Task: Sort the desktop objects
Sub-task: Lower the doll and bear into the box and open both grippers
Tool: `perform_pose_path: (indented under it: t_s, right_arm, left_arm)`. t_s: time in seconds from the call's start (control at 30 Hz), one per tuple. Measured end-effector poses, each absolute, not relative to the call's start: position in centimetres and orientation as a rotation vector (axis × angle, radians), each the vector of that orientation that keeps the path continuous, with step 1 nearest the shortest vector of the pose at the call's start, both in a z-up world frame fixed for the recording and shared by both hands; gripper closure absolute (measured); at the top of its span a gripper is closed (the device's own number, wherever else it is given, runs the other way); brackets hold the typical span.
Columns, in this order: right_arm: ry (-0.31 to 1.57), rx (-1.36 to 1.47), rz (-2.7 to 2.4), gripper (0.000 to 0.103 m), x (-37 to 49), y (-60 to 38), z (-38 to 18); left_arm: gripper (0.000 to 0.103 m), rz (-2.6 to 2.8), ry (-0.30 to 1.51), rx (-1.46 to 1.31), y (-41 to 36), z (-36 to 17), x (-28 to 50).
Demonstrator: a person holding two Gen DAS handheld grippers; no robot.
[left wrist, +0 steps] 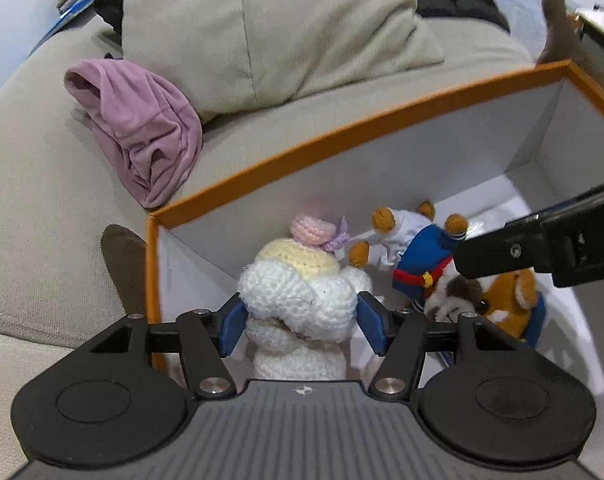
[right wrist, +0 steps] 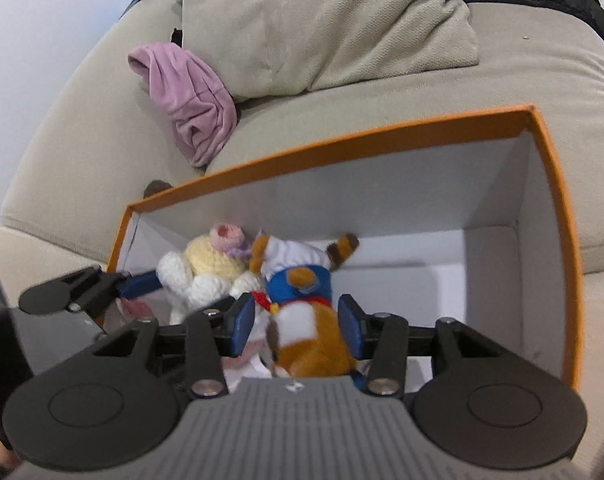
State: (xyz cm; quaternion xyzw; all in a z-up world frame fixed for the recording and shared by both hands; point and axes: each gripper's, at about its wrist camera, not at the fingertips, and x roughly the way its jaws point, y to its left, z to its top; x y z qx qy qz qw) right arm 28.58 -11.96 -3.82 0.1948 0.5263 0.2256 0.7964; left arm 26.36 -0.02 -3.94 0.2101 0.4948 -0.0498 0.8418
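Your left hand-held gripper [left wrist: 302, 326] stood wide inside the orange-rimmed box [left wrist: 341, 136], its blue pads flanking the white crocheted doll [left wrist: 302, 296] without clearly pressing it, and just to its right lay the orange plush in a blue outfit [left wrist: 497, 292]. Your right hand-held gripper [right wrist: 296, 330] was about half open around that plush [right wrist: 302, 320], though you could not tell whether its pads gripped it. Beyond the box, ahead and to the left, a pink cloth [left wrist: 142, 128] lay on the beige sofa [left wrist: 42, 200] beside a cushion [left wrist: 270, 32]; no writing was readable.
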Motion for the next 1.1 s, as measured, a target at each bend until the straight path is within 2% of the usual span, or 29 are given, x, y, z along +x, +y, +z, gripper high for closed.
perform_pose_path:
  t_s: [0.2, 0.23, 0.3, 0.37, 0.57, 0.8, 1.0, 1.1]
  right_arm:
    - [1.161, 0.365, 0.501, 0.052, 27.6, -11.1, -4.2]
    - [1.156, 0.352, 0.496, 0.054, 27.5, -10.8, -4.3]
    - [1.156, 0.343, 0.49, 0.066, 27.5, -10.1, -4.5]
    - [1.161, 0.365, 0.477, 0.067, 27.5, -9.7, -4.6]
    - [1.152, 0.34, 0.449, 0.067, 27.6, -8.7, -4.2]
    - [1.128, 0.29, 0.488, 0.072, 27.8, -5.7, -4.0]
    - [1.11, 0.261, 0.48, 0.069, 27.4, -6.1, -3.2]
    - [1.044, 0.214, 0.505, 0.069, 26.0, -6.7, -1.3]
  left_arm:
    - [0.032, -0.13, 0.952, 0.379, 1.9, 0.2, 24.0]
    - [0.032, -0.126, 0.927, 0.382, 2.1, 0.7, 23.5]
    - [0.032, -0.108, 0.9, 0.392, 2.2, 1.2, 23.1]
    - [0.032, -0.104, 0.908, 0.409, 2.1, 0.9, 23.1]
    - [0.033, -0.063, 0.856, 0.361, 4.0, 2.0, 21.1]
    - [0.033, 0.016, 0.865, 0.181, 8.2, 3.4, 18.2]
    - [0.033, -0.002, 0.848, 0.133, 8.3, 4.6, 14.5]
    - [0.033, -0.041, 0.851, 0.094, 8.0, 5.4, 12.2]
